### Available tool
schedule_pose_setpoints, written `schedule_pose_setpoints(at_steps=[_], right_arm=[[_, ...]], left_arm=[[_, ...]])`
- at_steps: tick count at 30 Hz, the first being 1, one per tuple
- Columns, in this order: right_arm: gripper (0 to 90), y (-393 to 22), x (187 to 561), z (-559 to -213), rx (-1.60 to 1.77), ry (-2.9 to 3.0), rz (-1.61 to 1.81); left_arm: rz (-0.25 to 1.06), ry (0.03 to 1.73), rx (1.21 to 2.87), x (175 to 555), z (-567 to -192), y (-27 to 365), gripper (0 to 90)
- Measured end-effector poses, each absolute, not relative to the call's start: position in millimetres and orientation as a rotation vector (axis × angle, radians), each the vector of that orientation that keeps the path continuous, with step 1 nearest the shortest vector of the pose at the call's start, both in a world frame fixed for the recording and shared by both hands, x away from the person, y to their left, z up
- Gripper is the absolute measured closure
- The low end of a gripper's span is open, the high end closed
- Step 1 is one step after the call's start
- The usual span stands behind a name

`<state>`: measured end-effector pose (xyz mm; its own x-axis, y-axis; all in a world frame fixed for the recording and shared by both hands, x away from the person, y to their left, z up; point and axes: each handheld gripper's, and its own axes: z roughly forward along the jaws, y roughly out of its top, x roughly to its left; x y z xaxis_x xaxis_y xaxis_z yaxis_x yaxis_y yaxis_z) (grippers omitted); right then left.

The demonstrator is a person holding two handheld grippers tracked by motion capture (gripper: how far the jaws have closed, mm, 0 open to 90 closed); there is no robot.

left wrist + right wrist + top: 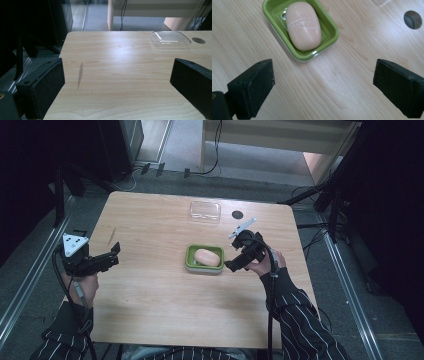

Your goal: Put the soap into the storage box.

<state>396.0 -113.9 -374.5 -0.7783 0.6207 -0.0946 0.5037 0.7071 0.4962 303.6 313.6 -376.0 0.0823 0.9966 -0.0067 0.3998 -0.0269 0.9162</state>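
We see the pale peach oval bar of soap (303,25) lying in the green rectangular plastic soap dish (331,28) at the middle of the light wooden surface (150,295), and in the right gripper view it sits at about eleven o'clock from the right claw (322,85), whose jaws gape wide with nothing between them. The soap's long axis runs roughly from twelve to six in that view. The left claw (114,254) (likewise spread and empty) hangs well apart near the surface's left edge, so we judge the right hand nearer, with the clear shallow plastic lid (205,211) beyond the dish.
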Motion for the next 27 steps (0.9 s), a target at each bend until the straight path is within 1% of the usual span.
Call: schedule_pose_setpoints(at_steps=[7, 19, 27], right_arm=[[4.1, -131, 381, -376, 0.938, 2.641, 0.65], [4.2, -154, 354, -395, 0.971, 2.644, 0.605], [3.9, -161, 348, -402, 0.995, 2.641, 0.604]], left_arm=[[0.923, 1.431, 1.561, 304, -376, 313, 0.0], [0.923, 1.431, 1.564, 304, -377, 312, 0.0], [0.922, 1.425, 1.569, 304, -376, 312, 0.0]])
